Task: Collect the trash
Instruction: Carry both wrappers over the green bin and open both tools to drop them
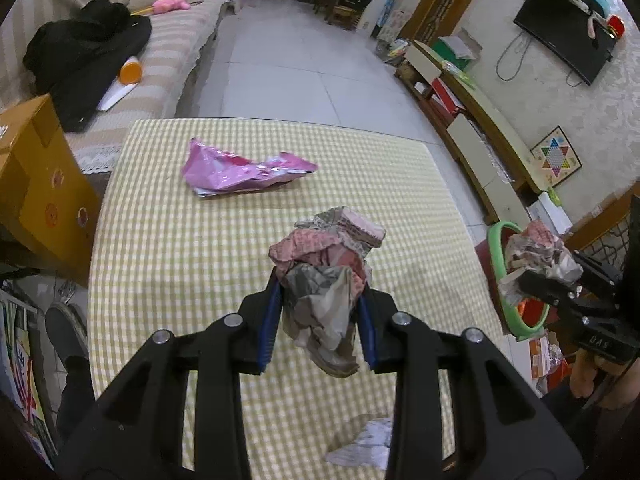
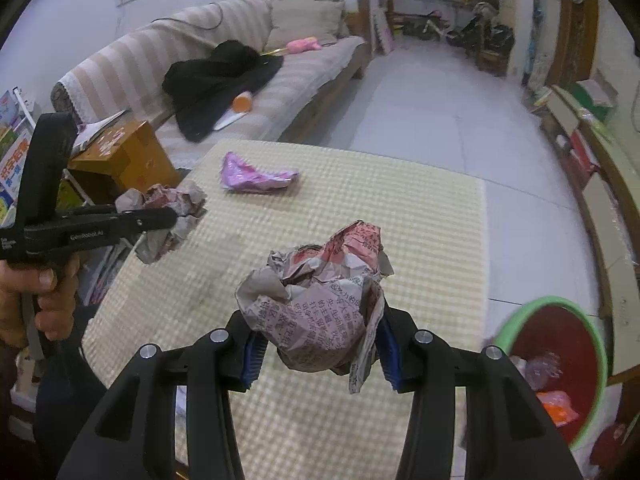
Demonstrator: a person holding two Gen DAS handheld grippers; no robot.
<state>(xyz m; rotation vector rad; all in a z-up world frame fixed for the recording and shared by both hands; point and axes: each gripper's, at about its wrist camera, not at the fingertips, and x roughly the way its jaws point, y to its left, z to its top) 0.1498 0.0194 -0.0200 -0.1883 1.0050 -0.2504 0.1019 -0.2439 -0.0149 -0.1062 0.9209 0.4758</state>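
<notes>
My left gripper (image 1: 318, 294) is shut on a crumpled newspaper ball (image 1: 326, 276), held above the yellow checked tablecloth (image 1: 200, 272). My right gripper (image 2: 318, 334) is shut on a second crumpled newspaper ball (image 2: 320, 300). From the left wrist view that right gripper (image 1: 516, 280) hangs with its ball (image 1: 540, 256) over the green-rimmed red bin (image 1: 524, 322) at the table's right side. The bin (image 2: 560, 368) holds some trash. A pink foil wrapper (image 1: 240, 172) lies on the far part of the table. A white crumpled paper (image 1: 364, 444) lies near the front edge.
A cardboard box (image 1: 36, 188) stands left of the table. A striped sofa (image 1: 168, 64) with a black coat (image 1: 88, 60) is behind it. A low cabinet (image 1: 472, 120) runs along the right wall. A hand (image 2: 44, 304) holds the left gripper (image 2: 176, 216).
</notes>
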